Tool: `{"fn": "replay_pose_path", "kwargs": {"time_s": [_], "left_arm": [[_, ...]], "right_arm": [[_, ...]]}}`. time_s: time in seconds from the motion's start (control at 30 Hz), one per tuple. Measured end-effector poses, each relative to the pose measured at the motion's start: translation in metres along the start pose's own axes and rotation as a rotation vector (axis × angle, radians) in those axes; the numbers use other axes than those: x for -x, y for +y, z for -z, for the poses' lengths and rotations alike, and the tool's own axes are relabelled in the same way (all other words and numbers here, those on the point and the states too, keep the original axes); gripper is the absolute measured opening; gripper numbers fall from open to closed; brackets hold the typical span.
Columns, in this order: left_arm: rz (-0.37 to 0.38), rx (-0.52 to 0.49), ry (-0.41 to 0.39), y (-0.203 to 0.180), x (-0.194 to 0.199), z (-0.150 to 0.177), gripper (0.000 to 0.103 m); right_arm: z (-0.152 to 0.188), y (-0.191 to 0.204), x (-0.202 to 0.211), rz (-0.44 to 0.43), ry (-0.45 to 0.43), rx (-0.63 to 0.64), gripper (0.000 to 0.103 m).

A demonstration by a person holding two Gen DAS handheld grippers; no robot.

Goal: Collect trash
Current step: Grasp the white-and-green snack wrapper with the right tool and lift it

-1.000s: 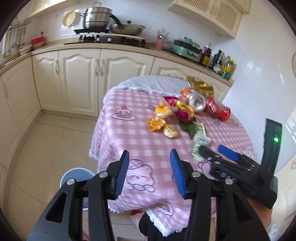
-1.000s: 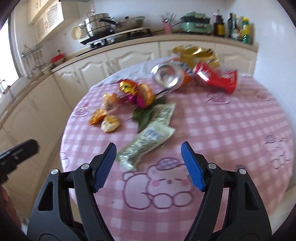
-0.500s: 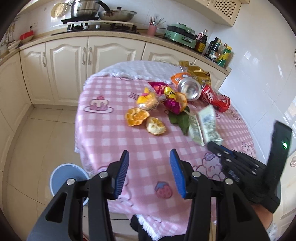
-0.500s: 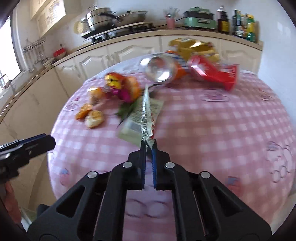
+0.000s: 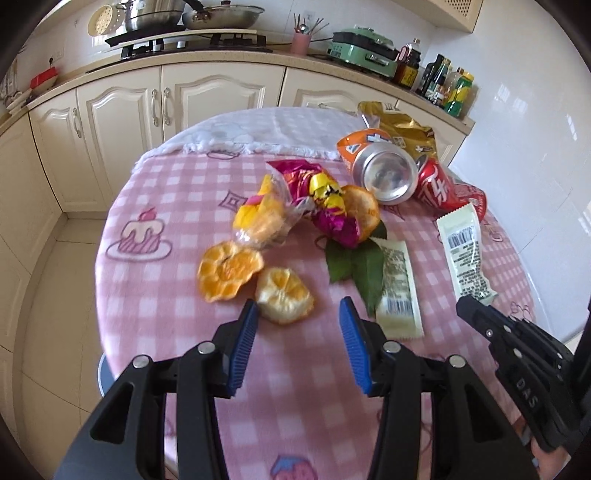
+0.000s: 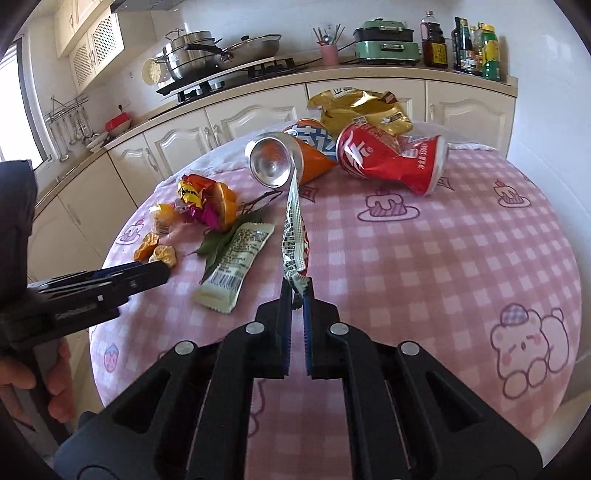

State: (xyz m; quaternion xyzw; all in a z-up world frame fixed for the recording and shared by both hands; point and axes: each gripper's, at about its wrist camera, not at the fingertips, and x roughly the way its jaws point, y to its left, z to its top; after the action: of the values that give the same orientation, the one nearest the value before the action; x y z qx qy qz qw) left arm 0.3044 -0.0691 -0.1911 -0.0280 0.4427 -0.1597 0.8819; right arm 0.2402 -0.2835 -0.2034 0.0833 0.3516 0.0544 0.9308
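My right gripper (image 6: 296, 291) is shut on the end of a pale snack wrapper (image 6: 293, 229) and holds it lifted above the pink checked tablecloth (image 6: 424, 266); the wrapper also shows in the left wrist view (image 5: 463, 254). My left gripper (image 5: 297, 321) is open and empty, just in front of an orange peel (image 5: 284, 295). A second orange peel (image 5: 227, 269), a second pale wrapper (image 5: 399, 291), green leaves (image 5: 356, 266), crumpled candy wrappers (image 5: 321, 195), an orange can (image 5: 380, 166), a crushed red can (image 6: 388, 158) and a gold bag (image 6: 364, 109) lie on the table.
Cream kitchen cabinets (image 5: 122, 122) and a counter with a stove and pots (image 5: 184, 22) stand behind the round table. A blue round object (image 5: 105, 376) sits on the tiled floor to the table's left. Bottles (image 6: 476, 48) stand on the counter at the right.
My right gripper closed on the pale wrapper and lifted it off the table. My left gripper moved forward over the table toward the orange peels and stayed open.
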Motion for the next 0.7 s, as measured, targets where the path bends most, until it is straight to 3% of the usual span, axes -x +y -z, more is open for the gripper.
{"fn": "replay_pose_path", "kwargs": {"time_s": [0.07,0.13,0.23,0.43,0.7], "left_arm": [[-0.028,-0.024,0.006,-0.004,-0.005,-0.003,0.044],[-0.098,-0.076,0.009,-0.012,-0.009,-0.005,0.034],[-0.116,-0.095,0.003,-0.014,-0.011,-0.006,0.034],[-0.011,-0.044,-0.015,-0.004,0.004,0.002,0.033],[0.052,-0.040,-0.090,0.001,0.053,0.024,0.033]], "right_arm": [[-0.003,0.001,-0.001,-0.010,-0.003,0.005,0.006],[-0.006,0.003,-0.002,-0.015,-0.006,0.009,0.006],[-0.008,0.004,-0.001,-0.026,-0.010,0.009,0.006],[-0.008,0.009,0.005,-0.047,-0.015,0.001,0.006],[-0.010,0.041,0.025,-0.079,-0.046,0.045,0.006]]}}
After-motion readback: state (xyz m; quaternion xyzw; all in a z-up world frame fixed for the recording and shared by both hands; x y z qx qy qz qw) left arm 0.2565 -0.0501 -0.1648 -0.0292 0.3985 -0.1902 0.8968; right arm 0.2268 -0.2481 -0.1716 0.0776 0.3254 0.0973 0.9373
